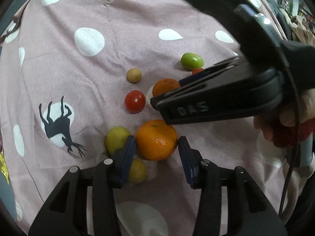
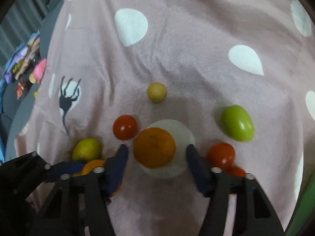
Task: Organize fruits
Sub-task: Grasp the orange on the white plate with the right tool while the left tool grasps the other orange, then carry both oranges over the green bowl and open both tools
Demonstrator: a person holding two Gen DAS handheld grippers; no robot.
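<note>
Two oranges lie among small fruits on a pink dotted cloth (image 1: 122, 45). My left gripper (image 1: 157, 147) is shut on the nearer orange (image 1: 156, 139), with both blue pads against its sides. In the right wrist view this gripper (image 2: 65, 169) shows at the lower left, a sliver of its orange (image 2: 94, 166) visible. My right gripper (image 2: 157, 152) straddles the second orange (image 2: 154, 150), which rests on a white dot; a gap shows on each side, so it is open. From the left wrist view, the right gripper covers part of that orange (image 1: 166, 86).
Around the oranges lie a red tomato (image 2: 125, 127), a tan round fruit (image 2: 156, 92), a green fruit (image 2: 237, 123), a yellow-green fruit (image 2: 86, 149) and two more tomatoes (image 2: 221, 154). Another yellow fruit (image 1: 137, 171) sits under my left finger. Colourful packets (image 2: 25, 66) lie beyond the cloth's left edge.
</note>
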